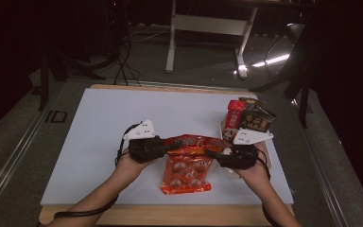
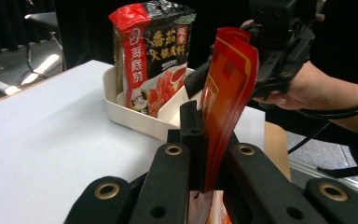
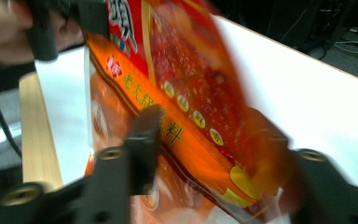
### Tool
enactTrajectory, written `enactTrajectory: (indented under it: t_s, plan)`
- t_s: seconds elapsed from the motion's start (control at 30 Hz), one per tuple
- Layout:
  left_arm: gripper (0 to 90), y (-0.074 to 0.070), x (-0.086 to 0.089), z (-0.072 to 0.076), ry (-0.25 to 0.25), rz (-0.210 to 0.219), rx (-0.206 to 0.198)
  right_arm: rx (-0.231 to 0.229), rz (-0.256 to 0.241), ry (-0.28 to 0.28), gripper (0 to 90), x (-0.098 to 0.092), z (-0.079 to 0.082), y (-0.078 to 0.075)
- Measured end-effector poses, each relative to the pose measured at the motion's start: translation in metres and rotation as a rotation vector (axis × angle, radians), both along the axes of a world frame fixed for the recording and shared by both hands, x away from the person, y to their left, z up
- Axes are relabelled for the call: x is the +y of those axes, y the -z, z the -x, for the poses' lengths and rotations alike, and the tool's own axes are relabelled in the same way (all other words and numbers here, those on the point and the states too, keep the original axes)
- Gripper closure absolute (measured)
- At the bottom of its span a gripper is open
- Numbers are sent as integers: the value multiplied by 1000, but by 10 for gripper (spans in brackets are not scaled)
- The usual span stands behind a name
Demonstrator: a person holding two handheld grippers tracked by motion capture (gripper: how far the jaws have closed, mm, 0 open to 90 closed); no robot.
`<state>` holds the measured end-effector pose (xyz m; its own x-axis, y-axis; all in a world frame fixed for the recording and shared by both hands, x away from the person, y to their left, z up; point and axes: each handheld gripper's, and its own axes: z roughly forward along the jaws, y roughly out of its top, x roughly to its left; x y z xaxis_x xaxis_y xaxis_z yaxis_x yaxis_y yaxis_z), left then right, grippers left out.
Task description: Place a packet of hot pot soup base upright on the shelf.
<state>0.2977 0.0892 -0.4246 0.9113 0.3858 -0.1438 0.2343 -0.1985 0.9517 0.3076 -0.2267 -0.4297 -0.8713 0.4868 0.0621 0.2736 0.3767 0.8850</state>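
Both tongs, left (image 1: 176, 144) and right (image 1: 211, 153), grip red packet (image 1: 187, 166) edges above bare table (image 1: 99, 132)

Probably a lab or recording studio: dark curtained surroundings, cables (image 1: 123, 61) on grey floor, white-topped bench (image 1: 104, 127), height-adjustable desk frame (image 1: 208, 28) behind.

Behind the table (image 1: 99, 123), a white desk frame (image 1: 208, 28) stands on the dark grey floor (image 1: 203, 66), light reflecting beside it.
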Motion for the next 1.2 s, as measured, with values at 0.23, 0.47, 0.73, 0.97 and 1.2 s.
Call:
enactTrajectory:
  t_s: [0.23,0.47,0.73,0.97,1.2]
  plan:
    - [896,0,0,-2,-11,2,24,6,46,-54,768,4,0,2]
    - [894,1,-1,-1,-30,-11,15,17,70,-62,882,8,0,2]
    - [710,-2,1,0,-19,2,58,-1,90,-85,900,9,8,-6]
    - [424,-4,-1,5,11,0,26,12,87,-120,900,10,13,-14]
    - [200,-2,0,6,89,61,22,29,69,-143,900,8,19,-22]
